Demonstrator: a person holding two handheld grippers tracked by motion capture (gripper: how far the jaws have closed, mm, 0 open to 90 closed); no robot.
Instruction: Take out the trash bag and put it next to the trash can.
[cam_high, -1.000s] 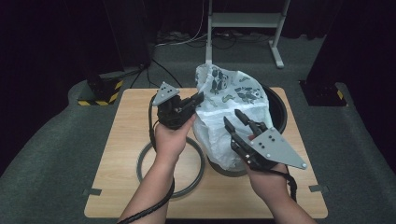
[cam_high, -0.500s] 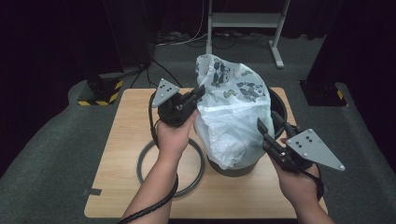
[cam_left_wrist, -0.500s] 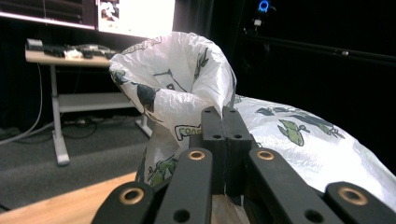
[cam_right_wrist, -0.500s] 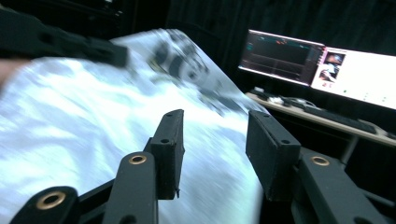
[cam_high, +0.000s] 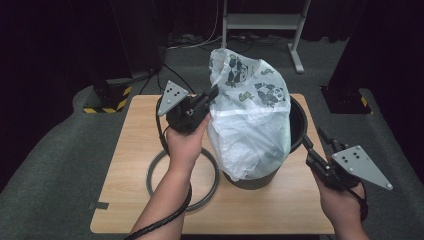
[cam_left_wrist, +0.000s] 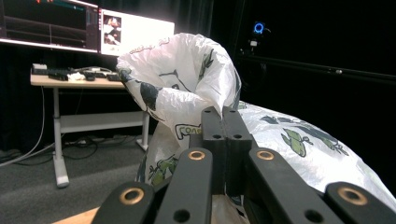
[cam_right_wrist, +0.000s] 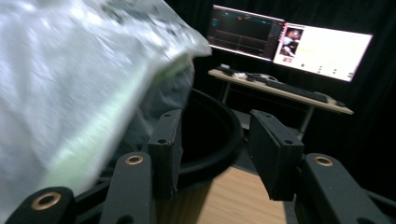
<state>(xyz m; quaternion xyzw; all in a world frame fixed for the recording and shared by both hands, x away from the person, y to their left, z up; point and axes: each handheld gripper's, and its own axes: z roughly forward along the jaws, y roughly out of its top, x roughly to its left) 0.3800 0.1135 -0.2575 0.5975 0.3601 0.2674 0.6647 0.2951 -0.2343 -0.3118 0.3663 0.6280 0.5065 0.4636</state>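
L claw (cam_high: 212, 95) pinched bag (cam_high: 250, 125) edge to hold it up over bin (cam_high: 295, 120); R claw (cam_high: 315, 142), spread & empty, had just been opening near rim.

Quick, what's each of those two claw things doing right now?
Left gripper: closed, pinching the plastic bag.
Right gripper: open, holding nothing, fingers just been opening beside the black bin.

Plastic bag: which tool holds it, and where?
The left tool is shut on the plastic bag at its left edge; the right tool holds nothing.
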